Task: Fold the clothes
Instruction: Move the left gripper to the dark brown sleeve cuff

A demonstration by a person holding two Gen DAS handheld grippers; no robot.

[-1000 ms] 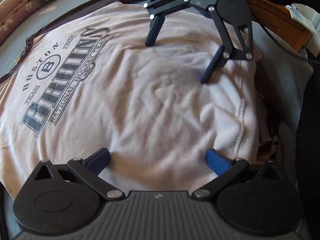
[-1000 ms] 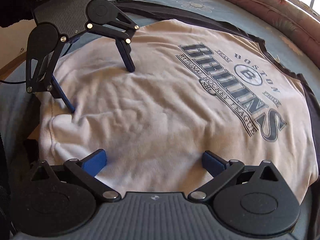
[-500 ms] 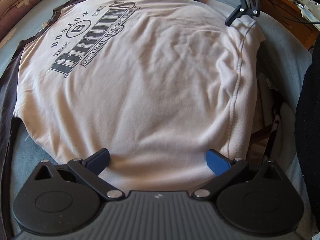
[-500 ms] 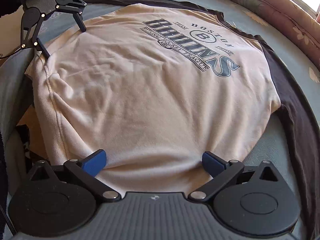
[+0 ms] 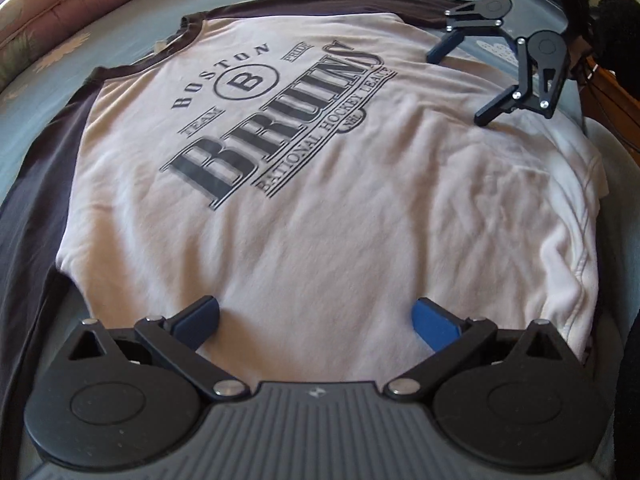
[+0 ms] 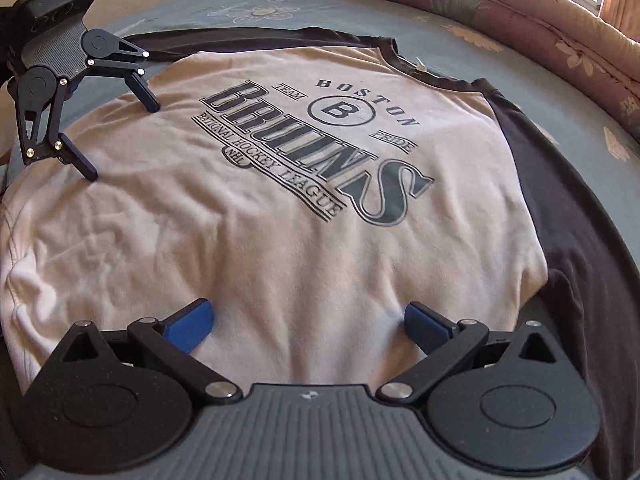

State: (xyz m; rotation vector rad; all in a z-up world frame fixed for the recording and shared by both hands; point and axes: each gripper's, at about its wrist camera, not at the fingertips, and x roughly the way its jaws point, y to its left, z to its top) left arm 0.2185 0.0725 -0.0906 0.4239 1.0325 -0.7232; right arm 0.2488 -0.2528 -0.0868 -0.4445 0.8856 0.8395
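A cream T-shirt [image 5: 320, 220] with dark sleeves [image 5: 36, 184] and a "Boston Bruins" print lies face up, spread flat on a bed. My left gripper [image 5: 316, 316] is open over one side edge of the shirt body, low on the torso. Across the shirt, my right gripper [image 5: 458, 88] is open with its fingertips down on the fabric near the opposite side. From the right wrist view the same shirt [image 6: 280, 248] fills the frame. There the right gripper [image 6: 308, 316] is open over it and the left gripper [image 6: 122, 141] stands open at the far left.
A blue flowered sheet [image 6: 460, 40] covers the bed around the shirt. A rolled pink quilt [image 6: 520, 4] lies along the far edge past the collar. The white hem [image 5: 580, 248] hangs at the bed's edge, and a wooden piece [image 5: 606, 76] shows behind the right gripper.
Both grippers started close together over the lower shirt, then drew apart to its opposite sides. They stayed open, and more of the shirt and its sleeves now shows.
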